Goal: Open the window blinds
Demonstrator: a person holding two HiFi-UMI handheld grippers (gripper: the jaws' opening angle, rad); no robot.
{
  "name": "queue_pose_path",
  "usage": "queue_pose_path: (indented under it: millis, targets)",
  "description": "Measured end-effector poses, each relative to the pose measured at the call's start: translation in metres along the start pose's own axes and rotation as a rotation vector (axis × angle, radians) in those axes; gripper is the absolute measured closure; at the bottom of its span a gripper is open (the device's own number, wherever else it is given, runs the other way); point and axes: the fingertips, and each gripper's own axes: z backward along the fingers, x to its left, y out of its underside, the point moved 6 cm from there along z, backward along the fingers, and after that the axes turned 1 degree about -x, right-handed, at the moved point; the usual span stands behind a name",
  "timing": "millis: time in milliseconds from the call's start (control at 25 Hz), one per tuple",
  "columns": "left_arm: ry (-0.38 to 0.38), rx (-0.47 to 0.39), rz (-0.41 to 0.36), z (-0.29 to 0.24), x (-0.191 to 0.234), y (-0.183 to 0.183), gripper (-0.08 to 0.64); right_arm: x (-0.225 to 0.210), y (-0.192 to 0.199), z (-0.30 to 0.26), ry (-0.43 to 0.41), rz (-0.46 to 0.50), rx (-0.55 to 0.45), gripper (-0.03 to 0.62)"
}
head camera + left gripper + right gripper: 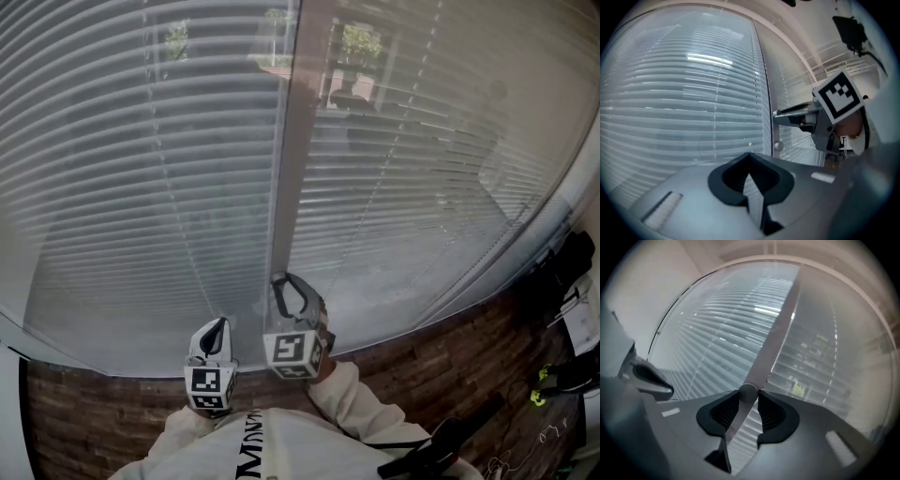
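Observation:
White slatted blinds (159, 187) hang down over two window panes, parted by a grey upright post (292, 141). Through the right blind (422, 187) I see plants outside. A thin tilt wand (771, 93) hangs by the post and ends in a round knob (748, 392). My right gripper (286, 292) reaches level to the post and is shut on that wand, with the knob between its fingertips (759, 401). The left gripper (217, 330) sits just left of it, short of the left blind, jaws together and holding nothing. In the left gripper view the right gripper (787, 114) meets the wand.
A brick-patterned ledge (112, 412) runs below the window's lower frame (84, 361). Black gear and cables (558, 281) lie at the right edge. The person's light sleeves (356, 398) fill the bottom middle.

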Motion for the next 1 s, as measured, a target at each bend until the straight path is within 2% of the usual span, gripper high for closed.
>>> queue_pose_path:
  millis: [200,400,680,760,840,920,1000]
  targets:
    - [-0.009,0.006,0.004,0.003,0.003,0.002,0.560,-0.010,0.005,0.000,-0.060,-0.512,-0.022,0.463]
    - [-0.011,0.013,0.006,0.004,0.004,0.004,0.560,-0.014,0.009,0.000,-0.111,-0.895,-0.042,0.463]
    - [-0.006,0.013,0.006,0.003,0.004,0.004,0.560,-0.016,0.018,-0.002,-0.230,-1.452,-0.116,0.463]
    - [-0.005,0.012,0.004,0.003,0.004,0.004,0.560,-0.016,0.020,-0.002,-0.256,-1.559,-0.139,0.463]
    - [-0.003,0.012,0.005,0.003,0.003,0.005,0.560,-0.016,0.021,-0.003,-0.272,-1.619,-0.151,0.463]
    - [-0.001,0.014,0.006,0.003,0.003,0.005,0.560,-0.016,0.021,-0.003,-0.277,-1.616,-0.154,0.463]
    - [0.000,0.016,0.007,0.002,0.003,0.006,0.560,-0.017,0.020,-0.003,-0.280,-1.537,-0.151,0.463]
